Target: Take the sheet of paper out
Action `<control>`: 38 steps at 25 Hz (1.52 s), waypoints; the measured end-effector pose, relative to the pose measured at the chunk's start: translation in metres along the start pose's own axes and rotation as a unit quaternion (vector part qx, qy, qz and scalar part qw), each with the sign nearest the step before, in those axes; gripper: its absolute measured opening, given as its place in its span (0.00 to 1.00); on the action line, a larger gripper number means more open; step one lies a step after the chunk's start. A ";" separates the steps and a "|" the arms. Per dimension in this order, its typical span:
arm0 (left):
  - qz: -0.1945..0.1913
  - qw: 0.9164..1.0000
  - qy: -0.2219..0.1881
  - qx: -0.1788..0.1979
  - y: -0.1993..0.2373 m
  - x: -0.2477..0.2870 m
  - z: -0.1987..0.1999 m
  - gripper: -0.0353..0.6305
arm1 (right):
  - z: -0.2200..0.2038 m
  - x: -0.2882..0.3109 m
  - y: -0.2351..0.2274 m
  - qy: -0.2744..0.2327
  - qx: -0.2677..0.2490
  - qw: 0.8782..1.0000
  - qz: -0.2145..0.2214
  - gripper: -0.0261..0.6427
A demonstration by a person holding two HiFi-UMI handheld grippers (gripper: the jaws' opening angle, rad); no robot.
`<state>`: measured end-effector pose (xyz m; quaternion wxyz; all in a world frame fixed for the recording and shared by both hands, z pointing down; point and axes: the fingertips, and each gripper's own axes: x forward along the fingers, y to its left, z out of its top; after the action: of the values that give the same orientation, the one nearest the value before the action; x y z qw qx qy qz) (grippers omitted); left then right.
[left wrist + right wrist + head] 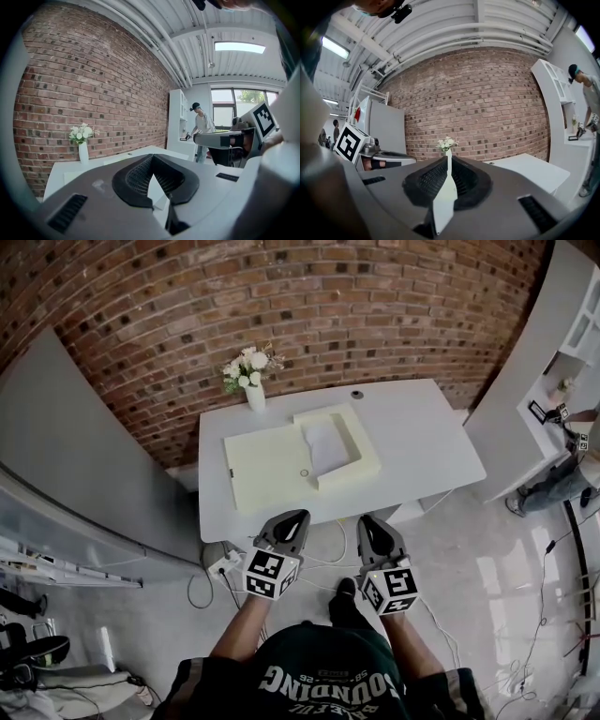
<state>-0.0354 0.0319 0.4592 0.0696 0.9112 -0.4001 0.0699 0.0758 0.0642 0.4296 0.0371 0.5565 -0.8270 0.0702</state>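
A pale yellow box file point(361, 460) lies open on the white table point(422, 446), its lid point(267, 470) folded flat to the left. Inside the tray rests a white sheet of paper point(323, 442). My left gripper point(291, 518) and right gripper point(368, 521) hover side by side just short of the table's front edge, both pointing at the box and well apart from it. In the left gripper view the left gripper point(152, 157) has its tips meeting, with nothing held. The right gripper point(449, 158) looks the same in its own view, empty.
A white vase of flowers point(253, 390) stands at the table's back left, behind the box. A brick wall backs the table. A grey partition point(75, 456) runs along the left, white shelving point(562, 352) on the right with a person point(562, 474) beside it. Cables and a power strip point(225, 563) lie under the table.
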 end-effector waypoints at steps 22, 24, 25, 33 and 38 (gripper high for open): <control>0.096 0.995 0.010 -0.031 0.038 0.114 0.029 0.07 | 0.026 0.103 -0.097 0.019 -0.007 0.994 0.108 0.15; 0.103 0.994 0.009 -0.033 0.038 0.121 0.031 0.07 | 0.028 0.107 -0.103 0.019 -0.009 0.993 0.115 0.15; 0.106 0.994 0.010 -0.034 0.037 0.123 0.031 0.07 | 0.028 0.108 -0.106 0.019 -0.009 0.993 0.119 0.15; 0.125 0.991 0.011 -0.045 0.044 0.136 0.028 0.07 | 0.028 0.126 -0.113 0.022 -0.010 0.990 0.139 0.15; 0.133 0.989 0.013 -0.058 0.056 0.148 0.025 0.07 | 0.032 0.138 -0.119 0.020 -0.021 0.989 0.144 0.15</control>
<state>0.0235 -0.1166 0.4662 0.1177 0.8430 -0.5205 0.0669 0.1338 -0.1113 0.4257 0.0549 0.4294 -0.8989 0.0686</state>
